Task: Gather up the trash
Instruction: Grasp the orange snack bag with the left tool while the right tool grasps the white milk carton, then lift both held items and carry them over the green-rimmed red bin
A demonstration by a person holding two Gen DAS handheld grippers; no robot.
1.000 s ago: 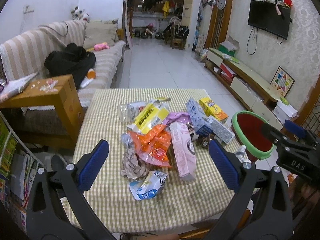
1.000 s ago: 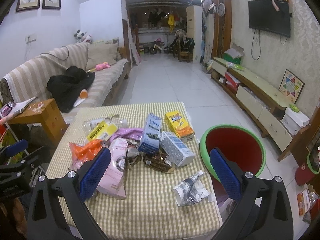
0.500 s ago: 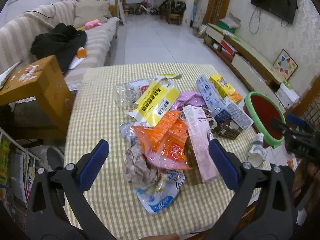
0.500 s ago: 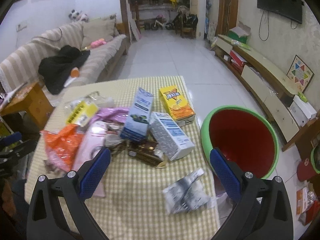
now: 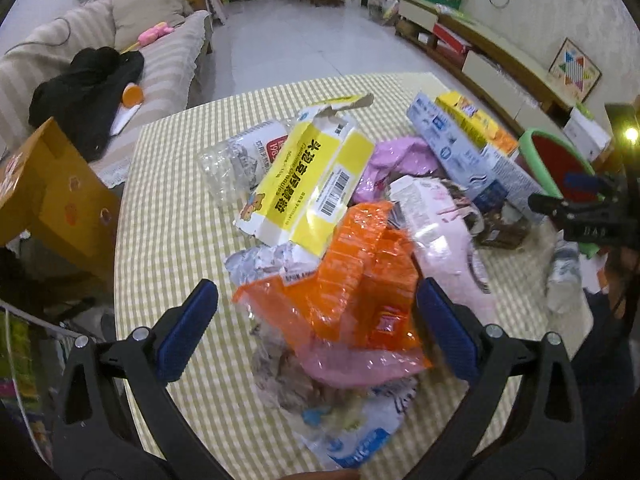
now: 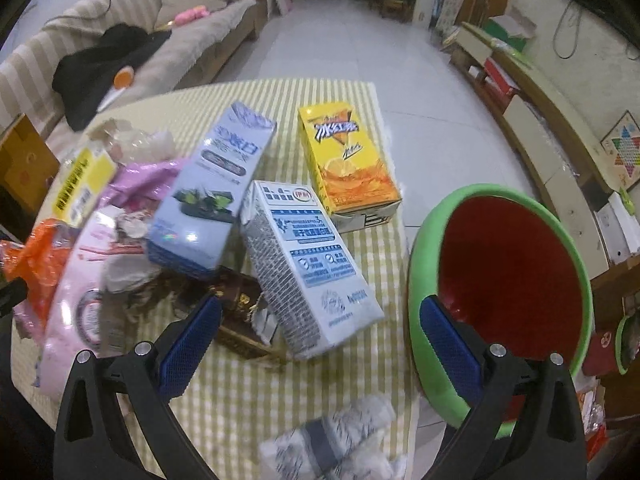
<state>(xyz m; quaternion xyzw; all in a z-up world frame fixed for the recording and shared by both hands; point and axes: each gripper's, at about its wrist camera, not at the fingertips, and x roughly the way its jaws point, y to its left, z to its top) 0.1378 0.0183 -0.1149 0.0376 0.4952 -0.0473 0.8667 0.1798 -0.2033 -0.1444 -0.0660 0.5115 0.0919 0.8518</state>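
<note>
Trash lies heaped on a checked tablecloth (image 5: 176, 216). My left gripper (image 5: 316, 328) is open, its blue pads straddling an orange plastic wrapper (image 5: 352, 280) close below. Behind the wrapper lie a yellow and white box (image 5: 308, 184), a pink packet (image 5: 440, 232) and a clear bag (image 5: 232, 164). My right gripper (image 6: 316, 340) is open above a white and blue milk carton (image 6: 308, 272) and a brown wrapper (image 6: 236, 312). A blue-grey box (image 6: 216, 188) and a yellow drink carton (image 6: 348, 160) lie beyond. The green bin with a red inside (image 6: 504, 280) stands off the table's right edge.
A crumpled grey-white wrapper (image 6: 336, 440) lies near the table's front edge. A blue and white packet (image 5: 360, 436) lies below the orange wrapper. A striped sofa (image 5: 80, 60) with a black garment and a wooden side table (image 5: 48, 184) stand to the left. Open tiled floor (image 6: 352, 48) lies beyond the table.
Both grippers have dropped lower and moved closer to the pile. The left now straddles the orange wrapper; the right is over the milk carton. Both stay open.
</note>
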